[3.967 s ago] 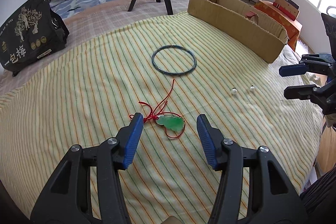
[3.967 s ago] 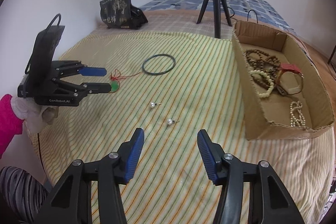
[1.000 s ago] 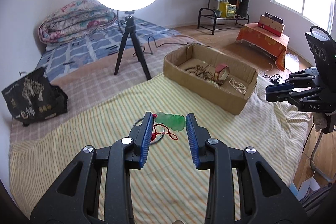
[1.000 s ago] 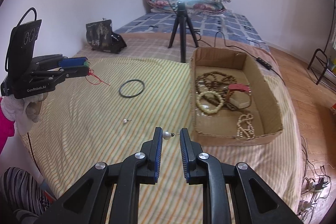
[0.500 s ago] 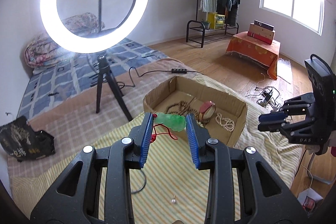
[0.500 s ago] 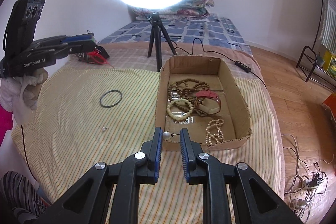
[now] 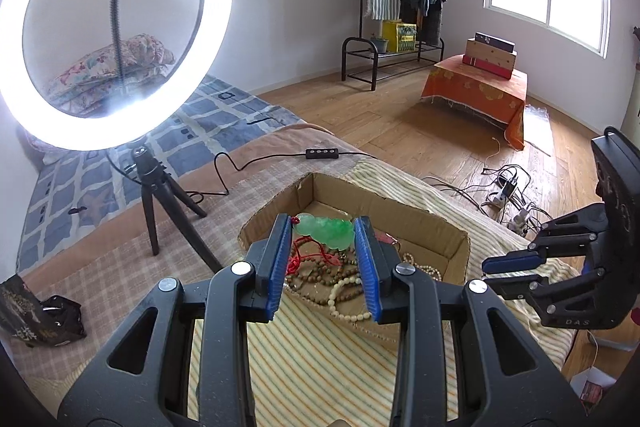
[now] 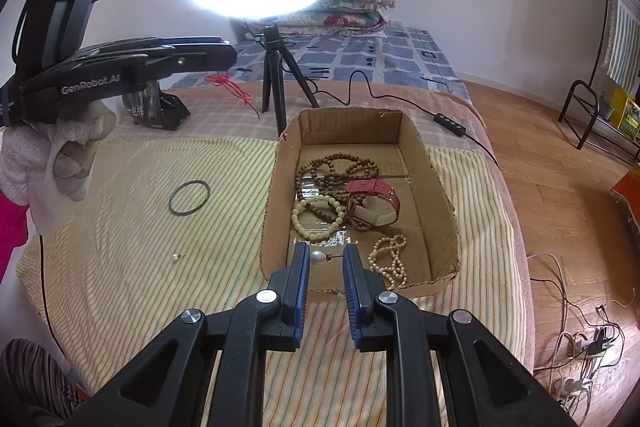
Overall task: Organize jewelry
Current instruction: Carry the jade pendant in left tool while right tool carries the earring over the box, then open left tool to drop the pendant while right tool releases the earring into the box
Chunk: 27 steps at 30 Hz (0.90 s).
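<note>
Jewelry lies mostly in the cardboard box on the striped cloth: bead strings, a red watch. Only the right wrist view shows the black ring and a loose pearl stud on the cloth, left of the box. The left gripper, tilted downward above the box, is closed partway on a green pendant whose red cord hangs below. The right gripper, angled down over the box's near wall, pinches a pearl earring between nearly closed fingers.
</note>
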Motion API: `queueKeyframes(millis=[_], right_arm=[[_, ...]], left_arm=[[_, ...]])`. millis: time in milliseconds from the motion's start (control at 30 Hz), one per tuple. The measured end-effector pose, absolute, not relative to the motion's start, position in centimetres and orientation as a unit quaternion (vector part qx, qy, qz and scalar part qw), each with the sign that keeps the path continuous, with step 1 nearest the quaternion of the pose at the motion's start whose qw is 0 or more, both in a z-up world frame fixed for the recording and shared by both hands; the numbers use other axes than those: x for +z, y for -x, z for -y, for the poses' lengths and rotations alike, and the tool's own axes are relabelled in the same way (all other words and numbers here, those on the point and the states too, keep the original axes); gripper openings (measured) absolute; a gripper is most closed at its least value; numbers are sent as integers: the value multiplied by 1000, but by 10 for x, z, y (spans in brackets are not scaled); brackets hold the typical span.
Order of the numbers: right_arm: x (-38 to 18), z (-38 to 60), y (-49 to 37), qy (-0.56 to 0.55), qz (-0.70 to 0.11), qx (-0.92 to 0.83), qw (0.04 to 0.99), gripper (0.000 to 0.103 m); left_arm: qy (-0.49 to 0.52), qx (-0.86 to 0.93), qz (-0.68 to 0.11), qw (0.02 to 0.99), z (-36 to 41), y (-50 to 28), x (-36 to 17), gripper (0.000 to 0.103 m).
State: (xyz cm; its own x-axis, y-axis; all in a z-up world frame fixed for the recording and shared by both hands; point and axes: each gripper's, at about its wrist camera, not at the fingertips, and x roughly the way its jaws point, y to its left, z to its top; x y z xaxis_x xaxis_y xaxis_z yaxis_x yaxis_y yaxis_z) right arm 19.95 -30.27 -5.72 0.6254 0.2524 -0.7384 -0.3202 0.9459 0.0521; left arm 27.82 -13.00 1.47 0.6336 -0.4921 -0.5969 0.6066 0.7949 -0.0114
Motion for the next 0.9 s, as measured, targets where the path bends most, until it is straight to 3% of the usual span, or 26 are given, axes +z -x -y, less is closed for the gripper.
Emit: queueKeyframes(millis=[900], right_arm=[[-93,306,-235,30,-423,154,892,16]], left_arm=[[-76,-278,-369,884,184,-337,-51,32]])
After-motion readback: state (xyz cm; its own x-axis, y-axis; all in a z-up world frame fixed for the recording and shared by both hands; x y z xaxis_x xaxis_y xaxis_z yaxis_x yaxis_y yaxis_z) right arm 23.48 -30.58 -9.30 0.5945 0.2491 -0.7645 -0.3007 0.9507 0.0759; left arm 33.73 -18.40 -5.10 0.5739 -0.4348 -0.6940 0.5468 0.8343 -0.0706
